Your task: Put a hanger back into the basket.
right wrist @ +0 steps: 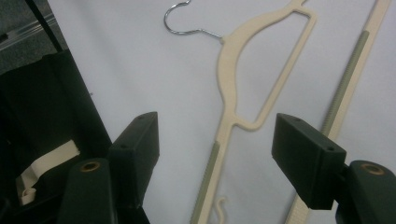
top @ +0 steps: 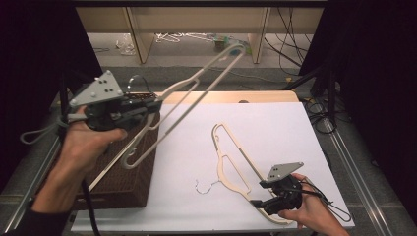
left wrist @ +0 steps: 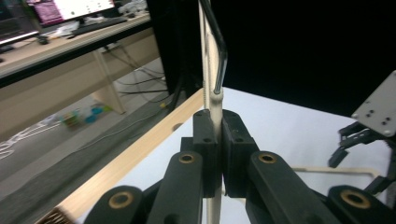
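Note:
My left gripper (top: 156,104) is raised over the table's left side, shut on a cream plastic hanger (top: 235,50) that slants up and away through the air. In the left gripper view, my left gripper (left wrist: 217,121) has its jaws pressed on the hanger's thin bar (left wrist: 214,100), and the metal hook (left wrist: 220,56) rises just behind. A second cream hanger (top: 221,164) with a wire hook (top: 199,189) lies flat on the white sheet. My right gripper (top: 257,193) stands open, low over that hanger's near end. In the right gripper view, my right gripper (right wrist: 219,158) has its jaws on either side of the hanger's arm (right wrist: 229,70) without touching it.
A brown wicker box (top: 123,172) sits at the table's left, under the raised hanger. The white sheet (top: 275,123) covers the wooden table (top: 231,97). Black curtains flank both sides. More hangers (top: 177,37) and cables lie on the floor beyond.

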Available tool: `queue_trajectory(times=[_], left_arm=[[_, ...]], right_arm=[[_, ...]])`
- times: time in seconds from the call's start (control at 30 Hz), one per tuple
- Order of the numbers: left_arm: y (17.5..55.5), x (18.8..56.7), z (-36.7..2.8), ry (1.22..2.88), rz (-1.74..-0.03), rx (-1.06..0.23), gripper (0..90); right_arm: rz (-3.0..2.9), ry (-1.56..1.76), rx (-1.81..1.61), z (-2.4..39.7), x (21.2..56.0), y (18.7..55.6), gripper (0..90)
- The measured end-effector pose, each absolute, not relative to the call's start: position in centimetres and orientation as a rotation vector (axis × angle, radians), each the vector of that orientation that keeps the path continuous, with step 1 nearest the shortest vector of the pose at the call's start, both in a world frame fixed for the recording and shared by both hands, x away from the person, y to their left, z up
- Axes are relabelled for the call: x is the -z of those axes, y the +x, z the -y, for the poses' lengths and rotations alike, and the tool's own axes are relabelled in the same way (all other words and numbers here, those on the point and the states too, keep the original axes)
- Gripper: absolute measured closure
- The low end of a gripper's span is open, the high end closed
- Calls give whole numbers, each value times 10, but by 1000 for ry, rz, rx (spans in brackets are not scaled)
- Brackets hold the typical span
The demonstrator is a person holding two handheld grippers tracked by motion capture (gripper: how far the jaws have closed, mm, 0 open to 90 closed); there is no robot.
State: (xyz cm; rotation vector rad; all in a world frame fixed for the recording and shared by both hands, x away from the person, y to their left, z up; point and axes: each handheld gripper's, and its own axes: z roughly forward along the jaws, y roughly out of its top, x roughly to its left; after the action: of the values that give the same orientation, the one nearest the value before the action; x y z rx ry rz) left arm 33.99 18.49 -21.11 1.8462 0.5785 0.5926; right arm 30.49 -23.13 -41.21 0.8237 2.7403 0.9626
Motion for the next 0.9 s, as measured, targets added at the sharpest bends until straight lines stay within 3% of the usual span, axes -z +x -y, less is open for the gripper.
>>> queue_trajectory(times=[0.4, 0.9], left_arm=[[357, 231, -271, 1867, -790, -697, 857], [373, 284, -325, 1952, -931, -719, 857]], right_arm=[[-2750, 836, -951, 231, 419, 305, 328], [-2746, 848, -948, 234, 422, 306, 319]])
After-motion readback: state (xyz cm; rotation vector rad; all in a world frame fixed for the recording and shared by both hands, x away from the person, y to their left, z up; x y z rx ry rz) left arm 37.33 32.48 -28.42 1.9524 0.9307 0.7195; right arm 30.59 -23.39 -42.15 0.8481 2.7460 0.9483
